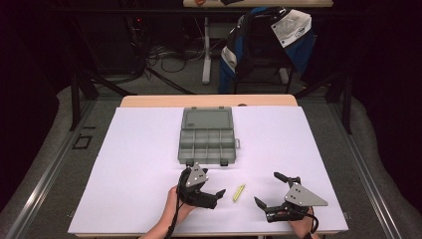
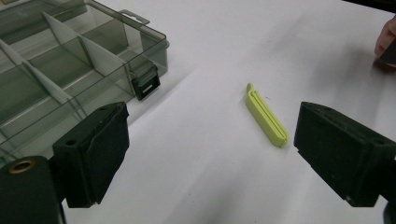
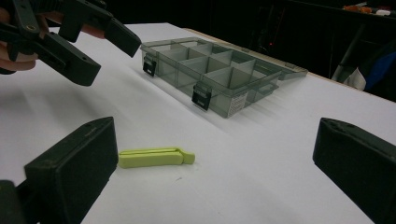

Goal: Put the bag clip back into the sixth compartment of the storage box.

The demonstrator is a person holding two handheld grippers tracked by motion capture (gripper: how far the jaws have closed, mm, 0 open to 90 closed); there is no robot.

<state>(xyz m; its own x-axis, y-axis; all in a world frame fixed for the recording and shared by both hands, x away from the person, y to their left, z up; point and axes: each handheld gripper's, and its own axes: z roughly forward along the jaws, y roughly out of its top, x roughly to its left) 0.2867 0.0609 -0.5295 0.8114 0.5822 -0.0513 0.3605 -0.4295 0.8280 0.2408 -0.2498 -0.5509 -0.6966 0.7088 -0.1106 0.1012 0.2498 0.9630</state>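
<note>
Stood white-topped: desk (image 1: 139, 149); lay on it an open grey box (image 1: 206, 135) and, well apart, a green clip (image 1: 239, 192).

The yellow-green clip (image 1: 239, 192) lies flat on bare white table (image 1: 139, 149), open on every side. The left gripper (image 1: 218, 195) flanks it closely; the right gripper (image 1: 267, 189) stands near. The compartment box (image 1: 206, 135) blocks the far side.

White table sheet (image 1: 139, 164): spread over a wooden tabletop (image 1: 209, 101), whose far edge is left exposed. Chair (image 1: 266, 47): placed beyond the table, draped with a blue and white jacket. Cables (image 1: 164, 57): tangled on the grey floor behind the table. Second table (image 1: 206, 45): seen farther back.
</note>
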